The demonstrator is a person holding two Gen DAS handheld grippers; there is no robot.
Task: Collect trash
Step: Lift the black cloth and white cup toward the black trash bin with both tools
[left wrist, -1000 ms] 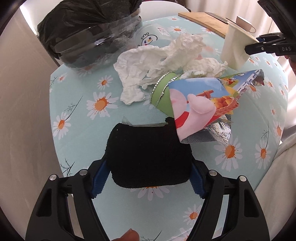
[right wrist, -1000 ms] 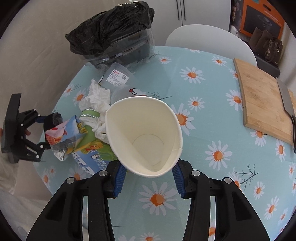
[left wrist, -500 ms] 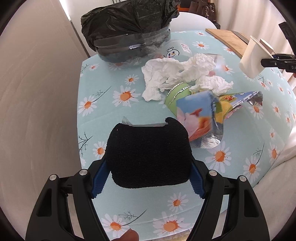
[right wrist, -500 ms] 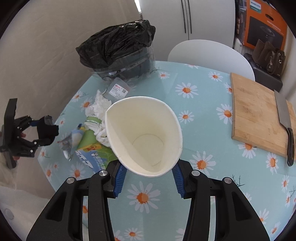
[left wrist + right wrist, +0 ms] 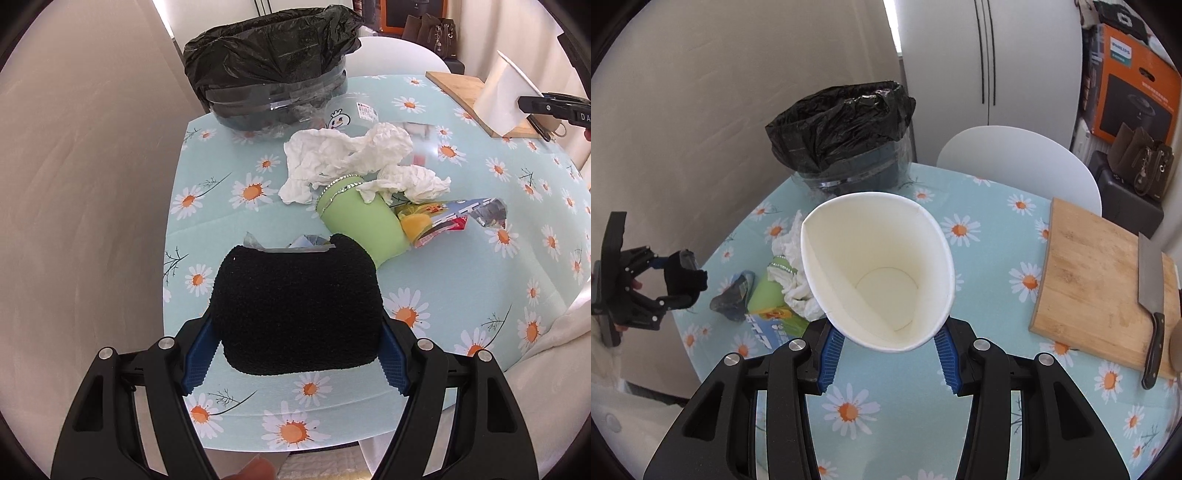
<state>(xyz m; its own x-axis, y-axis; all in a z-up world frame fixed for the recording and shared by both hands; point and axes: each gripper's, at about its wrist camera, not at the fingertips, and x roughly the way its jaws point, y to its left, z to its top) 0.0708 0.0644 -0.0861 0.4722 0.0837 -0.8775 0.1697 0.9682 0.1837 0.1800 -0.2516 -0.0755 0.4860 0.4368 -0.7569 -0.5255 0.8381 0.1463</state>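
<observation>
Trash lifted clear of the worktop [image 5: 207,229], both hand-held grippers loaded.
Left hand-held gripper [image 5: 295,354] clamped a black sponge-like wad [image 5: 295,306]; right hand-held gripper [image 5: 886,350] squeezed the paper cup [image 5: 879,269]; both had risen, bin [image 5: 846,144] ahead.

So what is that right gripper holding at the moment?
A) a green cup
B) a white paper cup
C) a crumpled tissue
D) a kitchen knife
B: the right gripper pinches a white paper cup, squeezed oval and empty, between its blue pads.
</observation>
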